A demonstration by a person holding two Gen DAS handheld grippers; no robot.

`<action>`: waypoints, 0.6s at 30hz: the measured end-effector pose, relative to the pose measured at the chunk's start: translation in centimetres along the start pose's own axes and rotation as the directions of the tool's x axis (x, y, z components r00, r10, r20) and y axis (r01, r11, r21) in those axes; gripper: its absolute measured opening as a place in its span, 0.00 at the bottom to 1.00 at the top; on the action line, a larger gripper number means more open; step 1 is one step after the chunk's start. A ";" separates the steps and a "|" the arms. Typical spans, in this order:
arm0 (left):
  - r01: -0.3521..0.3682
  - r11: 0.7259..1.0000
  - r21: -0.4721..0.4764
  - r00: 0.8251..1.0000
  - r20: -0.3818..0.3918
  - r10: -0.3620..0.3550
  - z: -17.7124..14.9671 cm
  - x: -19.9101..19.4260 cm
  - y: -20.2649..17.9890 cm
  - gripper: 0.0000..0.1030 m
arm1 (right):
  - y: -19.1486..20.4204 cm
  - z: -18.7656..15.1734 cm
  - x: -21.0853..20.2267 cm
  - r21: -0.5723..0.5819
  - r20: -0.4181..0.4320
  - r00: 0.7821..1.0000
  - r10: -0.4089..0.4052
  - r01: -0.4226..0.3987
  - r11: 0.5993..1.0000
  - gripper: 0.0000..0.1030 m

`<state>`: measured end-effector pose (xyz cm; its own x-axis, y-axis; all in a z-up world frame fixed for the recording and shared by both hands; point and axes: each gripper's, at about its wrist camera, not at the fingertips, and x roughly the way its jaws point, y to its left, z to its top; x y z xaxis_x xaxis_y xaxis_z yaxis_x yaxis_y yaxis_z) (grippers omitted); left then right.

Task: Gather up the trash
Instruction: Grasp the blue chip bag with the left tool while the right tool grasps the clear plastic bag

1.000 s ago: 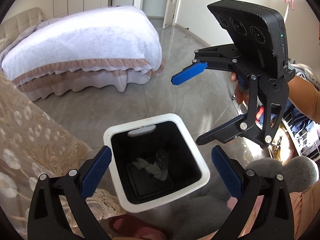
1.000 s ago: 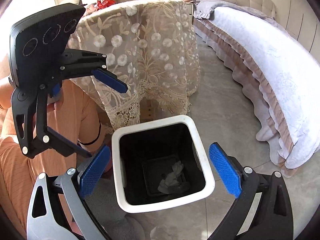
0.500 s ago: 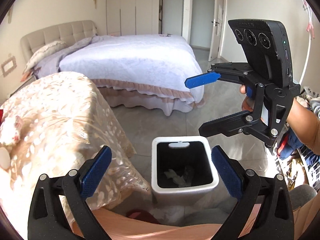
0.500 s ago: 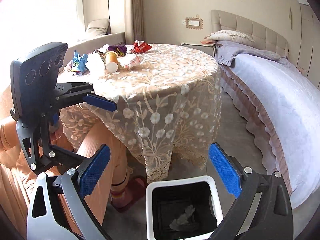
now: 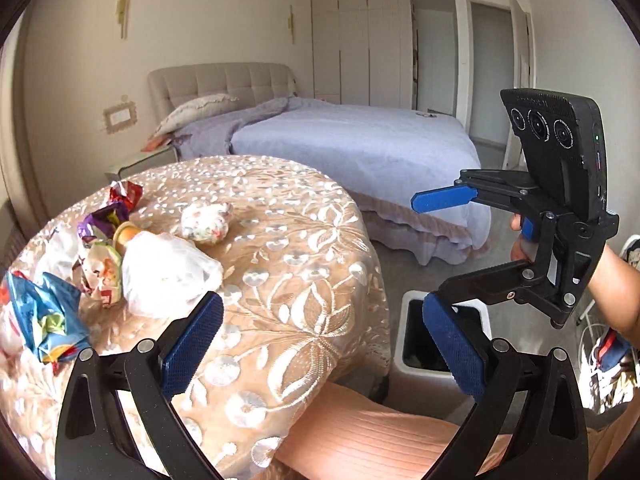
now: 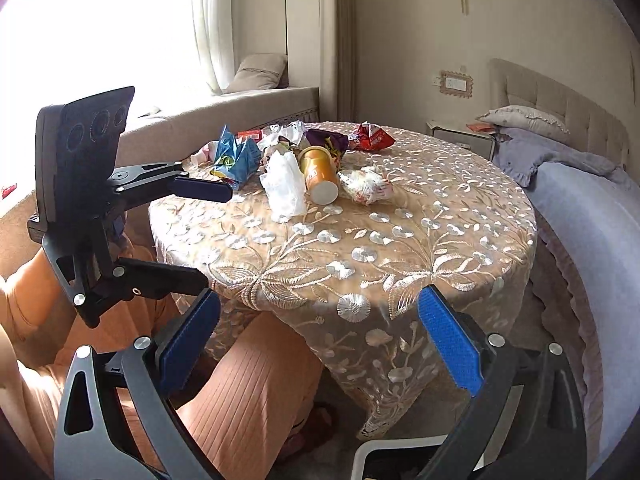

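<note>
Trash (image 6: 296,168) sat heaped on the bench (image 6: 360,248); we had lifted both grippers' spread, empty jaws from the bin (image 5: 444,364) toward it.

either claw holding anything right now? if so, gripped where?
Nothing held. The left claw and right claw are both open with empty gaps between their pads. The trash lies untouched on the table.

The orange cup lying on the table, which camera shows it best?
The right wrist view: the orange cup lies on its side, whole length and white end showing, between a white bag and a wrapper. The left wrist view shows only its orange rim behind the bag.
</note>
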<state>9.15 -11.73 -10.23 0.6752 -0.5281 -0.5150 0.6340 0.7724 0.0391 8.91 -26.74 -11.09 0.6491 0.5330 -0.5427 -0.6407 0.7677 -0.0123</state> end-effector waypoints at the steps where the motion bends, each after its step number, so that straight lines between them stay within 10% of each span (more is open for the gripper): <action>1: -0.012 1.000 -0.012 1.000 0.016 0.013 -0.4 -0.7 0.7 0.95 | 0.3 0.5 0.3 -0.006 0.009 1.000 0.005 -0.005 1.000 0.96; 14: -0.261 0.955 -0.142 0.957 0.093 0.275 -0.7 -4.9 8.9 0.95 | 2.3 5.7 6.3 0.036 0.014 0.996 0.085 -0.086 0.996 0.96; 18: -0.189 0.948 -0.255 0.973 0.079 0.215 -1.5 -5.2 12.3 0.95 | 3.2 6.9 8.5 0.006 -0.003 1.000 0.012 -0.012 1.000 0.96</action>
<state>12.81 1.03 -8.38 0.8233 -0.3755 -0.4256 0.3772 0.9223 -0.0838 15.24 -17.33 -9.94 0.6400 0.5412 -0.5454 -0.6459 0.7634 -0.0005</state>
